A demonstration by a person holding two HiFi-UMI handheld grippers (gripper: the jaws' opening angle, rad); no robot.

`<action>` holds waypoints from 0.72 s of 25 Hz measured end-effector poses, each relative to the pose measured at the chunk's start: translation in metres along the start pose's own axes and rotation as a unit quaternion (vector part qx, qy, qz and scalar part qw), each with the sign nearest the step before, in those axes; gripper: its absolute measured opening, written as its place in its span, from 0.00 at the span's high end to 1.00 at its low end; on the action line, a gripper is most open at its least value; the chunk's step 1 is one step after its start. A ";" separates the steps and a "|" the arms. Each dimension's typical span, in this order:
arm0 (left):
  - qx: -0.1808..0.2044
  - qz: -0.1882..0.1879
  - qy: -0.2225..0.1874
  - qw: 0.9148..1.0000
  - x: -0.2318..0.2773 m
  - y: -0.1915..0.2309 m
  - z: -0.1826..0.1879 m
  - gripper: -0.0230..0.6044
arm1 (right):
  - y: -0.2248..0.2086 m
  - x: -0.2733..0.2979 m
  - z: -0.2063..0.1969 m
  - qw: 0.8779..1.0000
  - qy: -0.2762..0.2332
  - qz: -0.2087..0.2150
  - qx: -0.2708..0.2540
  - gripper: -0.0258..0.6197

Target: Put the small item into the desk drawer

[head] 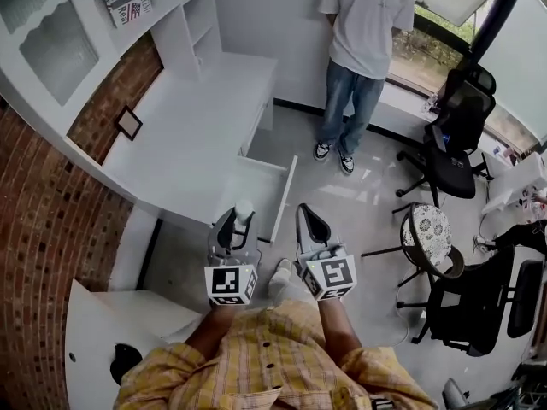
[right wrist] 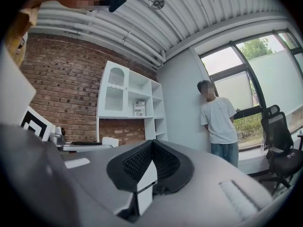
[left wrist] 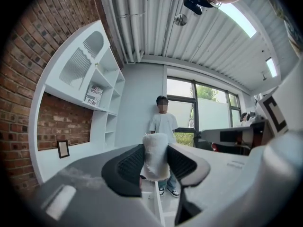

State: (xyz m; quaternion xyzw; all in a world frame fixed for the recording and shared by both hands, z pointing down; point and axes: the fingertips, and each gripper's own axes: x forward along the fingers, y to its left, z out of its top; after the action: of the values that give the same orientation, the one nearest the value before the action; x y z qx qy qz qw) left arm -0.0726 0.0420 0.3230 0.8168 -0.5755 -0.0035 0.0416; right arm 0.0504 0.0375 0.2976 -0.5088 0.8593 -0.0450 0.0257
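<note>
The left gripper (head: 233, 227) is clamped on the small white item (left wrist: 155, 156) — an upright roll pinched between the two dark pads, its top poking above them. Just beside it, the right gripper (right wrist: 150, 148) has its jaws together with nothing in them. Both hover near the front of the open drawer (head: 288, 190) — pulled out from the white desk (head: 197, 135).
</note>
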 end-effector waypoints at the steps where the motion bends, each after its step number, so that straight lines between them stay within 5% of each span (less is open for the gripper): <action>1: 0.002 0.003 0.003 1.000 0.012 0.001 0.002 0.70 | -0.008 0.010 0.003 1.000 0.000 0.003 0.002 0.96; 18: 0.022 0.059 0.070 0.996 0.141 0.025 -0.019 0.70 | -0.096 0.130 -0.017 0.997 0.048 0.057 0.030 0.98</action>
State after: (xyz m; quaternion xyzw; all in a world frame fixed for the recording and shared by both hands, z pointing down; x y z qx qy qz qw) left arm -0.0476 -0.0973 0.3501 0.7803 -0.6183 0.0687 0.0642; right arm 0.0699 -0.1212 0.3250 -0.4556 0.8853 -0.0934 0.0021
